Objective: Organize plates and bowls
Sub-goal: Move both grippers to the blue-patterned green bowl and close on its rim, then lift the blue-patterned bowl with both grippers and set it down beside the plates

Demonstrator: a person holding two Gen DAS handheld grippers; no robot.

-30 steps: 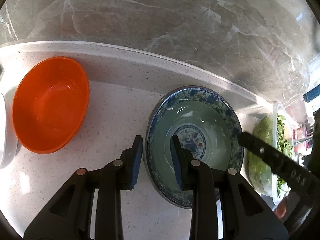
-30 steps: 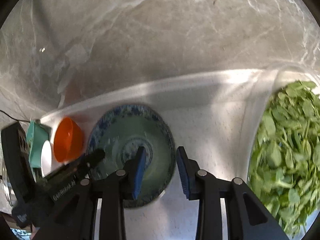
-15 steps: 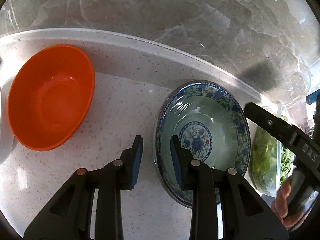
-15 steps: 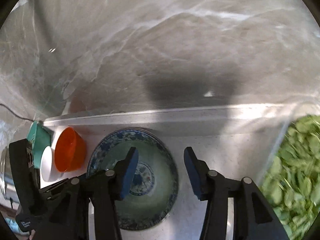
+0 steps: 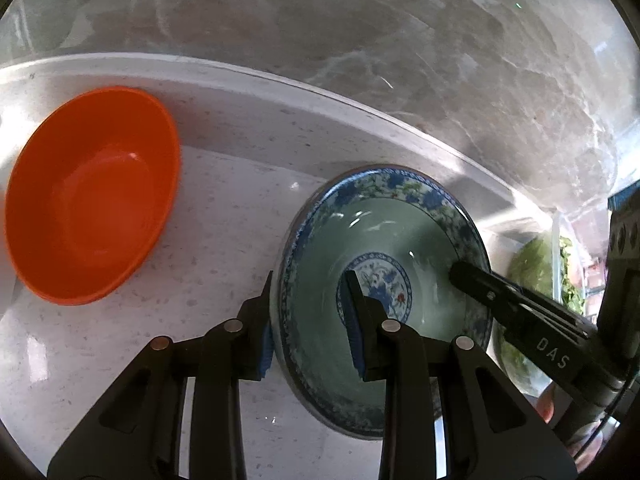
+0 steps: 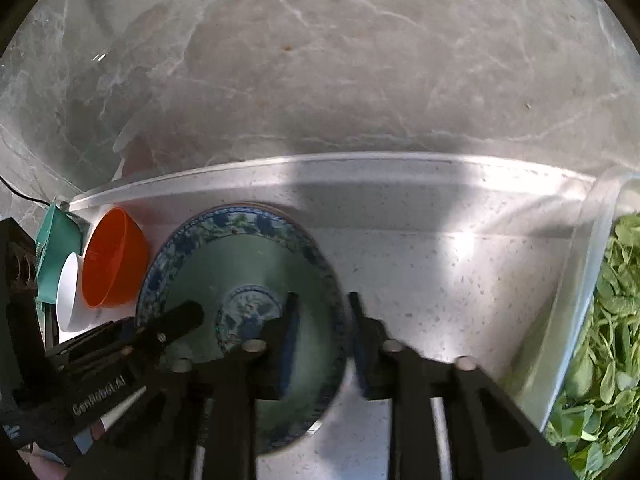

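Note:
A blue-patterned green bowl [image 5: 404, 236] sits on the white counter, also in the right wrist view [image 6: 224, 264]. My left gripper [image 5: 310, 320] is open, straddling the bowl's left rim, one finger outside and one inside. My right gripper [image 6: 322, 340] is open, straddling the bowl's right rim the same way; one of its fingers [image 5: 516, 300] shows in the left wrist view. An orange bowl [image 5: 88, 196] sits to the left, also in the right wrist view [image 6: 112, 256]. A white bowl [image 6: 70, 292] and a teal dish [image 6: 56, 244] lie beyond it.
A clear container of green leaves [image 6: 608, 340] stands at the right, close to the patterned bowl. A grey marble wall [image 6: 320, 60] rises behind the counter's raised back edge [image 5: 280, 84]. A dark object [image 6: 16, 280] is at the far left.
Both grippers have closed in on the patterned bowl: each now has one finger inside and one outside its rim. The right gripper came down and left over the rim.

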